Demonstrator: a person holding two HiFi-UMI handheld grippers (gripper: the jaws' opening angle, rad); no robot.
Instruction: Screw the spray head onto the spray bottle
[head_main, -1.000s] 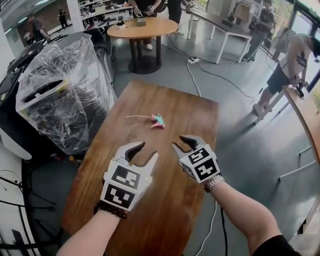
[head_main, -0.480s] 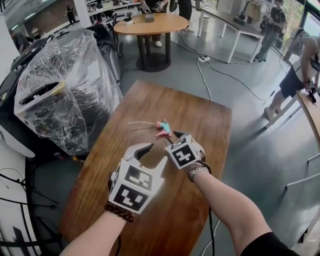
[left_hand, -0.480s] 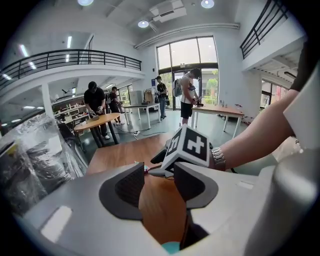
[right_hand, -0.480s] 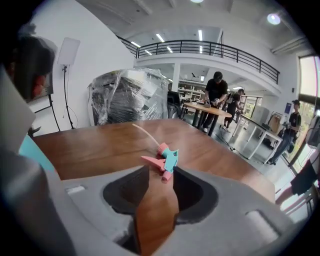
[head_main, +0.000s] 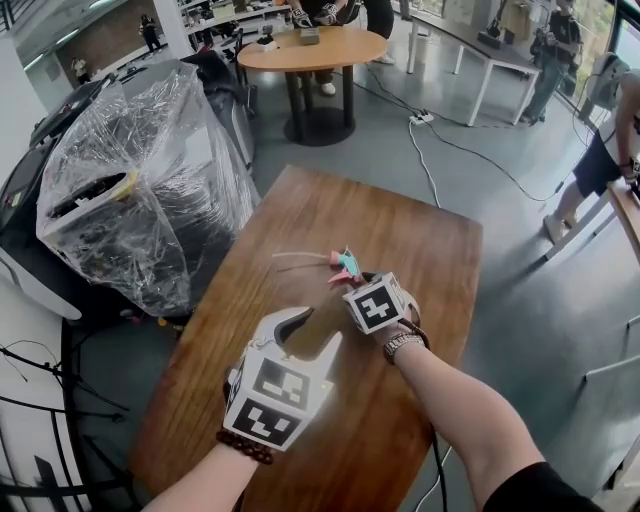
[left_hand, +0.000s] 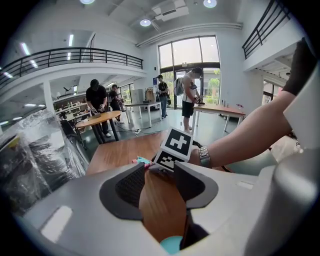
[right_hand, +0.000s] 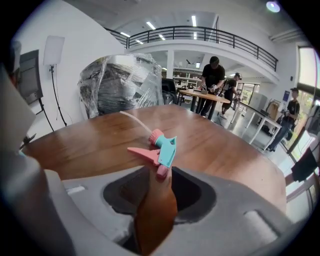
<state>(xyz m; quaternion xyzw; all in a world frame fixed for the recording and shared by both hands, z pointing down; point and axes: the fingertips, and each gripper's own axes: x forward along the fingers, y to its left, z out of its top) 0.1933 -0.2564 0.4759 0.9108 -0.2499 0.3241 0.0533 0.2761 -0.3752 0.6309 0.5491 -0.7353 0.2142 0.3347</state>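
Wooden table | spray head lying flat | right claw apart at its nozzle | left claw apart, empty

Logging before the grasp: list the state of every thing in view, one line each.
spray head: lying on its side on the table, attached to nothing, tube trailing away.
right gripper: open, the spray head's end at its jaw mouth, not gripped.
left gripper: open, empty, over the table.
plastic-wrapped stack: sealed in clear film, beside the table.
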